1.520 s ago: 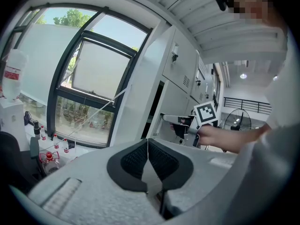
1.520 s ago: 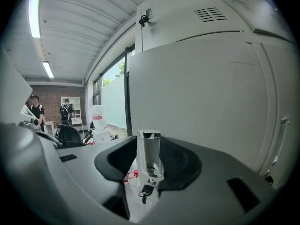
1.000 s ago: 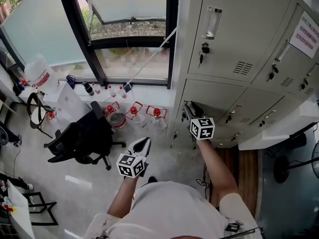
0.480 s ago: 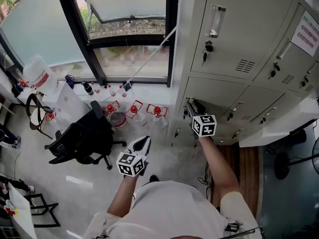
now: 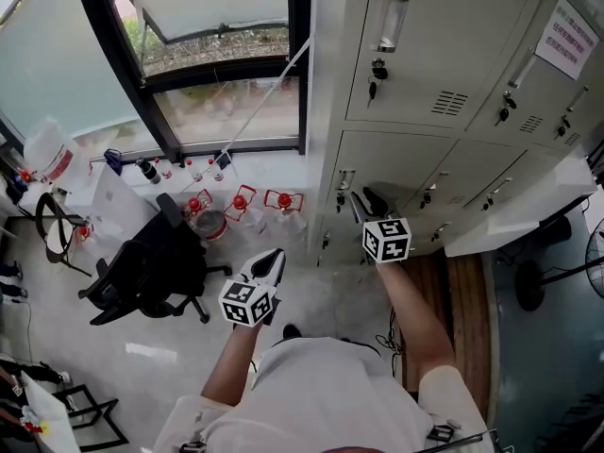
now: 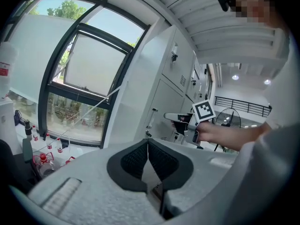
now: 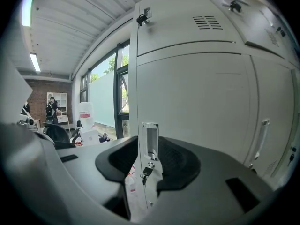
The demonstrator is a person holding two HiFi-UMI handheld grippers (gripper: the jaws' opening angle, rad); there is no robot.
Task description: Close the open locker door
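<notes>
The locker door (image 5: 387,173), low at the left end of the lockers (image 5: 425,36), looks flush. Only the right gripper view gives us its recessed handle (image 7: 150,135) and hanging key (image 7: 145,171), framed by the right claw (image 7: 148,150), whose jaws have just narrowed yet stand apart, gripping nothing. Our left claw (image 6: 147,146) is closed, empty.

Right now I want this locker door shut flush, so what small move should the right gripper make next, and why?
Probably ease the right gripper forward and press on the locker door beside its recessed handle. The jaws have just been closing but stand apart on nothing, the handle framed between them; whether the door is seated is unclear.
</notes>
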